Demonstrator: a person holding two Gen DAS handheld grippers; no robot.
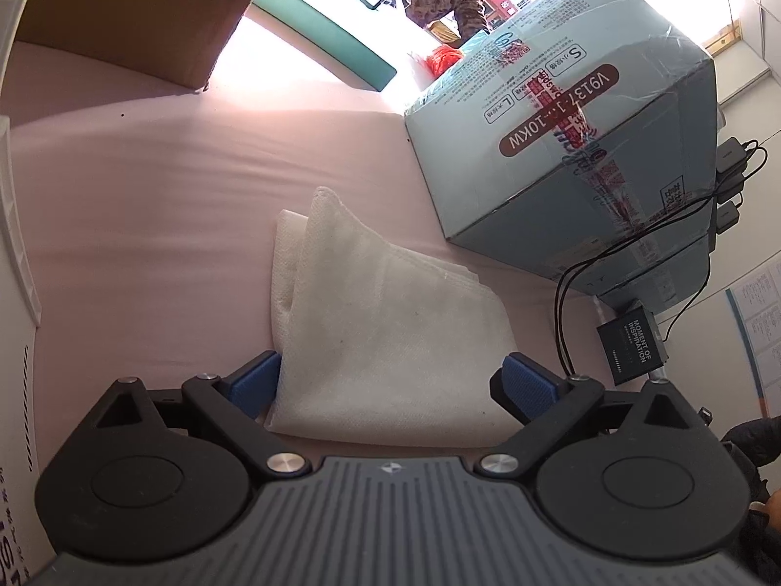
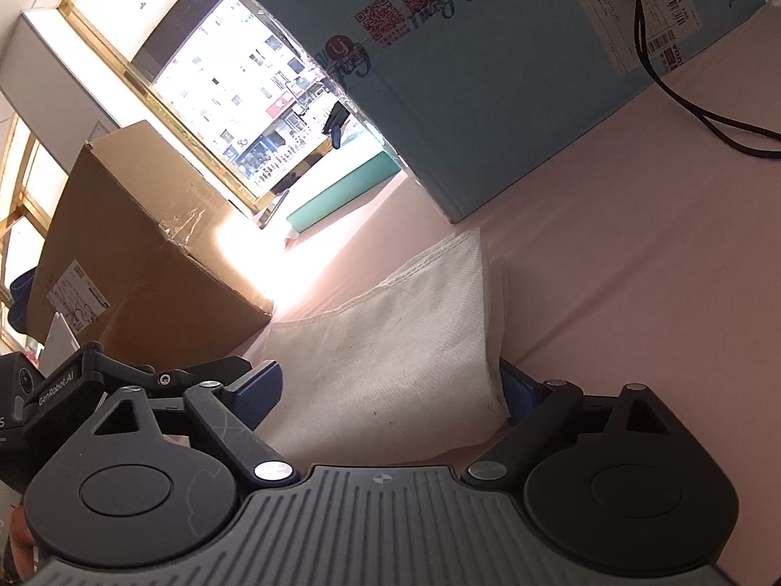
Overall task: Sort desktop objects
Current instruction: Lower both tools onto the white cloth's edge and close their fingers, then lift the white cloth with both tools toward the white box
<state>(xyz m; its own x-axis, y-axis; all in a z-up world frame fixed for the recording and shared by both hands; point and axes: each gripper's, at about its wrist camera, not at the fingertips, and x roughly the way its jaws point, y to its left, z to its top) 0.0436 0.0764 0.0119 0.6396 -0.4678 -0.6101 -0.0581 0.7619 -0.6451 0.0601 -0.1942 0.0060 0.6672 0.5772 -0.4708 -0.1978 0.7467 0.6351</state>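
In your left wrist view, a white panel edge runs down the far left of the frame and a brown cardboard box (image 1: 132, 5) fills the upper left corner. A pink tabletop (image 1: 146, 195) spreads across the middle. In the centre lies a folded white cloth (image 1: 385, 322), its top layer lifted into a soft peak. Your left gripper (image 1: 390, 388) sits at the bottom centre with its jaws spread wide, one blue pad (image 1: 256, 383) just beside the cloth's left edge and the other near its right edge. The near end of the cloth lies between the pads, but they do not squeeze it. To the upper right stands a large pale blue carton (image 1: 576, 136) with printed labels. Black cables (image 1: 634, 239) hang down its right side, and a small black box (image 1: 629, 346) sits lower right.

In your right wrist view, the brown cardboard box (image 2: 141, 239) sits at the left, with a bright window (image 2: 234, 78) above it. The white cloth (image 2: 390, 342) lies in the centre. Your right gripper (image 2: 390, 393) at the bottom has its jaws wide apart, the cloth's near edge between them, unclamped; the cloth hides most of the right-hand pad. The pale blue carton (image 2: 488, 73) fills the upper right, and black cables (image 2: 683, 97) trail onto the pink tabletop (image 2: 634, 268).
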